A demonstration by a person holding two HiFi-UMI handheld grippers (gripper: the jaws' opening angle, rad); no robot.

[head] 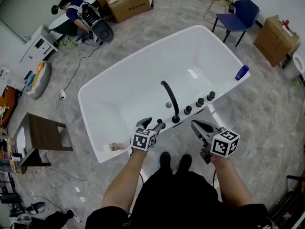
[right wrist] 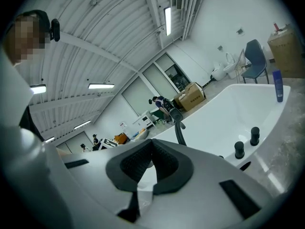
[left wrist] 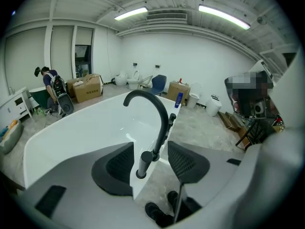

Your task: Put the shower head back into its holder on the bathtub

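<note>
The white bathtub has a black arched faucet and black knobs on its near rim. The dark shower head stands upright on that rim beside the faucet base; in the left gripper view the shower head rises in the gap between the jaws without touching either pad. My left gripper is open just above it. My right gripper hovers off the rim to the right. In the right gripper view, my right gripper has its pads closed together with nothing between them.
A blue bottle stands on the tub's right corner. A brown side table is at the left, cardboard boxes and a crouching person at the back, a blue chair at the back right. My shoes are against the tub.
</note>
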